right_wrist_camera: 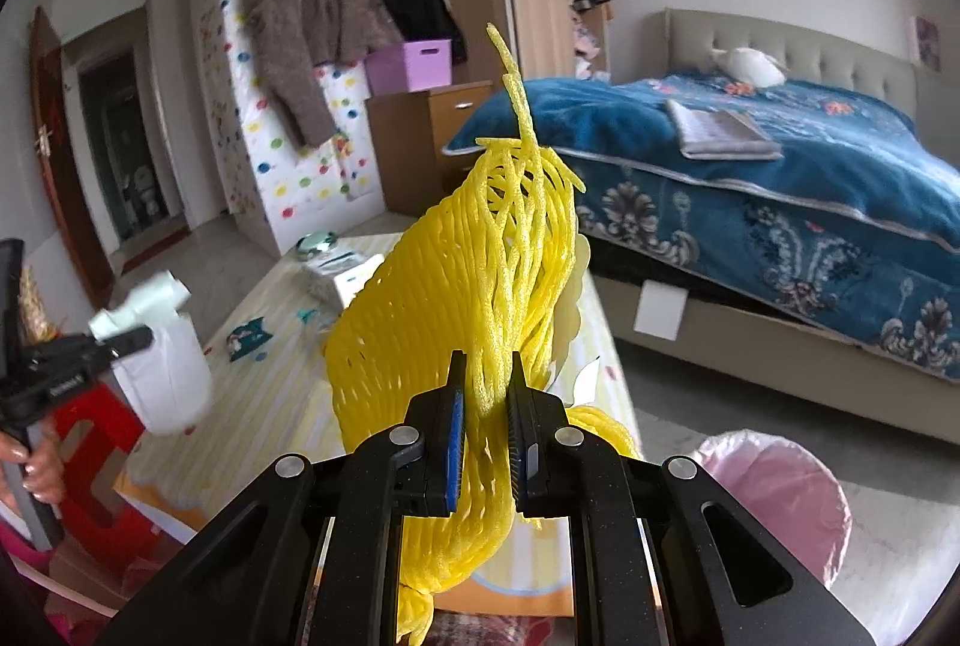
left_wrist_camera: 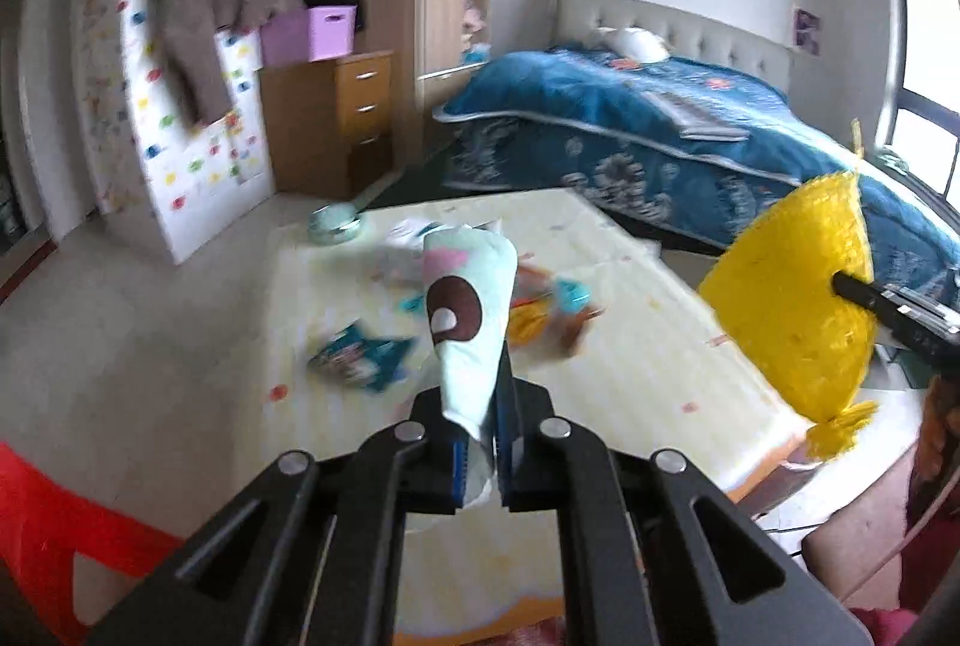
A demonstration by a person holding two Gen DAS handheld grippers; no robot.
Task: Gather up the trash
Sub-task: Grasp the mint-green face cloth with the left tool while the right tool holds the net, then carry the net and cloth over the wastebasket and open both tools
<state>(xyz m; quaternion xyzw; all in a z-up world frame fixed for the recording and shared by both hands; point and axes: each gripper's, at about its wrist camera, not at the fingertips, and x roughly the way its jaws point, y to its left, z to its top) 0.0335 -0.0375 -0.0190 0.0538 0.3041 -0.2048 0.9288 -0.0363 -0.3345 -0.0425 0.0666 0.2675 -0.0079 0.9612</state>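
Risk notes. Right gripper clamped on yellow foam fruit net, biting only a few loose strands; they could stretch or slip out short of the pink-lined bin below right. Left gripper pinches a mint wrapper by its tail; it may slide free. Farther wrappers remain mid-mat.
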